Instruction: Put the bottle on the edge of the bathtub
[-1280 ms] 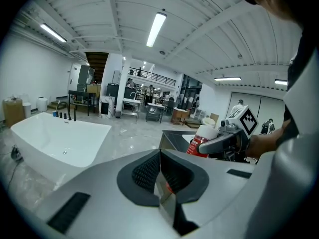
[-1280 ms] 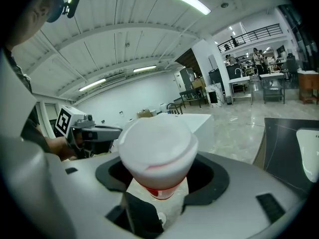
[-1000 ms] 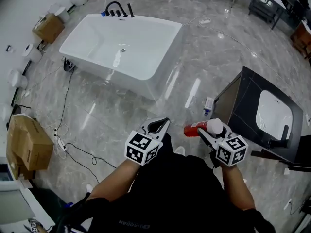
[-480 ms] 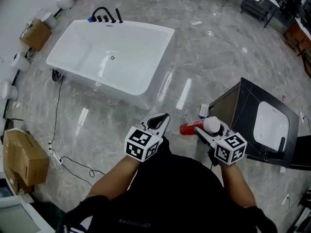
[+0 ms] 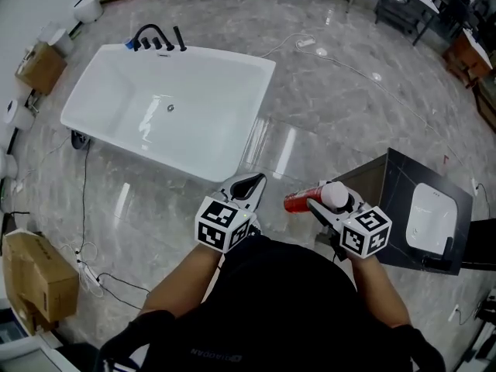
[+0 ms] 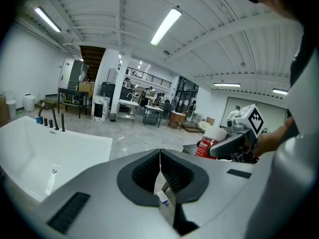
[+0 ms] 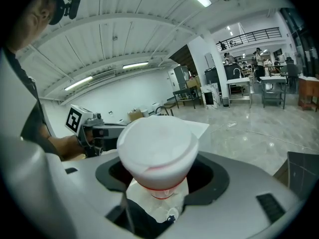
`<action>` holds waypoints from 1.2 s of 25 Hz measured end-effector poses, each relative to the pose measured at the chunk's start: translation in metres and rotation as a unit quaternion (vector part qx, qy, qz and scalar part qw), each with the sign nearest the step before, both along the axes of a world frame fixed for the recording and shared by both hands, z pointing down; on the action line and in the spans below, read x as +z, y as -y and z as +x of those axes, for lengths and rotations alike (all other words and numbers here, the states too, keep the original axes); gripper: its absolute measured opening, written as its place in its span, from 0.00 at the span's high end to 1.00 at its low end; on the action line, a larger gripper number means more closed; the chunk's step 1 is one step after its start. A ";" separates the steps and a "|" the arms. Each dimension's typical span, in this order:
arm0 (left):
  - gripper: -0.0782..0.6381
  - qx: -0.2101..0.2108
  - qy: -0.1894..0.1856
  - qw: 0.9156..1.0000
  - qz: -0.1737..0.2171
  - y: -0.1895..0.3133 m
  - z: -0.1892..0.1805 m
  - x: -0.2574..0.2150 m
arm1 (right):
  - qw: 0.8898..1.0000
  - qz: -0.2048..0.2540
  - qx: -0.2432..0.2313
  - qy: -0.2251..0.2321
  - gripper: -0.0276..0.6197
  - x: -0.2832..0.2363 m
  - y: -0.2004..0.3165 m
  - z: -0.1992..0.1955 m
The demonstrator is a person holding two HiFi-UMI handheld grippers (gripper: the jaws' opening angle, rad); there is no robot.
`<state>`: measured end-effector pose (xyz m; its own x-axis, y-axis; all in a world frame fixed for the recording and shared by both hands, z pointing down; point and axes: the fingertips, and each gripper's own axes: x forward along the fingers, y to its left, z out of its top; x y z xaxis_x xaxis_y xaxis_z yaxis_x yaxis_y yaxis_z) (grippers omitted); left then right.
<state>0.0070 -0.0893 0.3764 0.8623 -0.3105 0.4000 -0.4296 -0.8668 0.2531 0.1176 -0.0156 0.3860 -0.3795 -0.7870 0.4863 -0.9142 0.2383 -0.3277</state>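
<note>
bottle [image 5: 304,201]: red body, white cap; lying roughly level, in the air over the floor at waist height, not yet on the tub.
right gripper [image 5: 320,207]: clenched on the bottle just below the cap; cap toward the gripper's camera, base pointing at the other tool; looks like a carry grip, likely needs turning upright before setting down.
left gripper [image 5: 251,184]: jaws pressed together, nothing between them; held just beside the bottle, idle, free to steady if needed.
bathtub [image 5: 256,111]: white, well apart, ahead and to the left; near right corner closest to the grippers.
tub rim: flat, narrow band; bare along near long edge and right short edge; far short edge taken by black faucet [image 5: 154,36].
open room: bare marble floor [image 5: 333,107] between grippers and tub, no obstacle in the straight path.
hazards: black vanity cabinet [image 5: 391,198] close on the right; cables [image 5: 84,208] on the floor by tub's left end; narrow rim, bottle could tip inward or off.
</note>
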 end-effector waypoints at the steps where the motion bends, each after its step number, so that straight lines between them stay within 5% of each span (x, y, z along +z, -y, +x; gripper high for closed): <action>1: 0.87 -0.001 -0.001 1.000 0.000 0.009 -0.003 0.001 | 1.000 0.000 0.000 -0.001 0.51 0.000 0.008 -0.001; 20: 0.87 -0.014 0.005 1.000 -0.016 0.091 -0.023 0.014 | 1.000 -0.006 0.014 0.006 0.51 0.013 0.102 -0.002; 30: 0.87 -0.020 0.023 0.999 -0.017 0.136 0.012 0.030 | 1.000 -0.023 0.010 0.010 0.51 0.041 0.156 0.042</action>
